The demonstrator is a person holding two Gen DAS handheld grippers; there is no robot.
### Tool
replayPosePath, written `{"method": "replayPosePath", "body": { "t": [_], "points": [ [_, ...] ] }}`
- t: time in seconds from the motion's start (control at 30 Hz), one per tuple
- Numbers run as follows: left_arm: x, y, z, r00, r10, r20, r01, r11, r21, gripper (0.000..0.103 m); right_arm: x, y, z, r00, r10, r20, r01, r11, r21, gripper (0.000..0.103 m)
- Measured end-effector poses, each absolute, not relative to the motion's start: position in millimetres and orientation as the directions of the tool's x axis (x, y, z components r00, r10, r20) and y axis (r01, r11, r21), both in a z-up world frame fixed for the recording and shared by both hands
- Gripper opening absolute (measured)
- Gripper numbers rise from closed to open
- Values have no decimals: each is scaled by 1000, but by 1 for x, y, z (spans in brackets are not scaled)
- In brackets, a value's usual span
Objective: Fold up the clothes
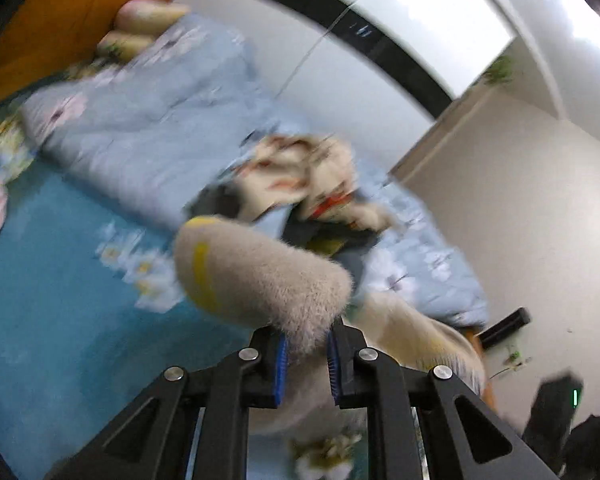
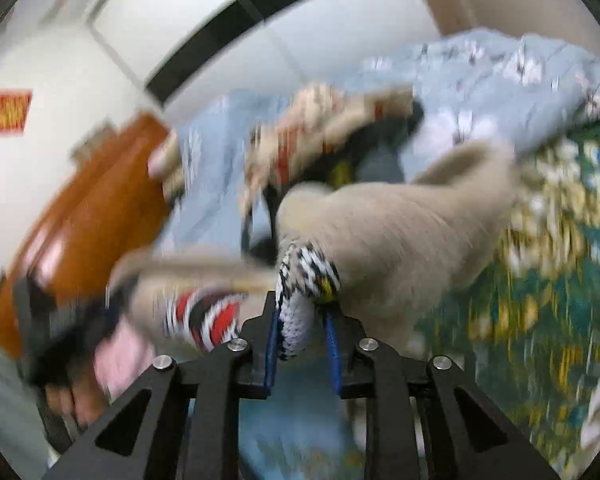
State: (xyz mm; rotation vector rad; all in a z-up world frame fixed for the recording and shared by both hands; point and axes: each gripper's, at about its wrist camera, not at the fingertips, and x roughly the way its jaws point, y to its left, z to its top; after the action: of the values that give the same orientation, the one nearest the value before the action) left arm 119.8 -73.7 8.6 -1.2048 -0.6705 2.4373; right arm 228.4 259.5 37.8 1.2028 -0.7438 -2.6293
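**Fuzzy beige sweater lifted over the bed, gripped at two points**

The sweater is held clear of the bed, in front of the pile of clothes farther back. The left tongs are clamped narrow on a yellow-striped edge; the right tongs are closed on a black-and-white knitted trim. Only a small bite of fabric is seen between each pair of pads, so the thick pile could slip out if the garment is shaken or stretched. Loose parts hanging below could also snag the pile or the quilt. Both tongs are angled downward toward the bed; the left view is tilted, which suggests a rolled wrist.
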Motion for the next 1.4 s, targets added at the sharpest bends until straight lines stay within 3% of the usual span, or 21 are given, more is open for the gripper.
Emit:
{"method": "replayPosePath", "body": {
  "t": [0.13,0.27,0.5,0.63,0.67,0.7,0.83,0.93,1.07,1.23,1.4],
  "points": [
    [137,-82,-45,-488,407,-772,18,-880,-475,17,252,232,-39,-493,-388,-778,-138,-849,511,23],
    [152,-94,-55,-456,392,-799,60,-882,-467,17,267,229,-72,-406,-477,-780,-165,-801,576,24],
    [150,-95,-54,-469,327,-820,42,-919,-391,21,270,229,-48,-306,-532,-790,-77,-813,577,35],
    [145,-96,-58,-440,297,-848,43,-936,-351,23,281,244,-18,-342,-561,-754,12,-805,593,37],
    [144,-95,-57,-432,276,-858,41,-945,-324,23,280,252,-14,-375,-531,-760,11,-822,569,43],
    [144,-93,-57,-425,256,-868,40,-953,-300,25,279,260,-10,-408,-500,-764,8,-839,544,47],
    [147,-84,-49,-402,139,-905,8,-988,-156,44,254,288,-27,-459,-427,-779,-87,-851,518,48],
    [152,-83,-35,-442,75,-894,-24,-997,-71,57,236,294,-48,-470,-449,-760,-135,-814,565,48],
    [141,-73,-23,-477,71,-876,-88,-996,-32,65,221,295,-69,-459,-468,-755,-170,-788,592,48],
    [99,-44,-54,-433,7,-901,-181,-980,79,67,213,295,-73,-464,-495,-735,-180,-759,626,49],
    [51,-51,-107,-267,-139,-954,-133,-975,180,67,208,293,-69,-468,-482,-741,-161,-778,608,49]
  ]
}}
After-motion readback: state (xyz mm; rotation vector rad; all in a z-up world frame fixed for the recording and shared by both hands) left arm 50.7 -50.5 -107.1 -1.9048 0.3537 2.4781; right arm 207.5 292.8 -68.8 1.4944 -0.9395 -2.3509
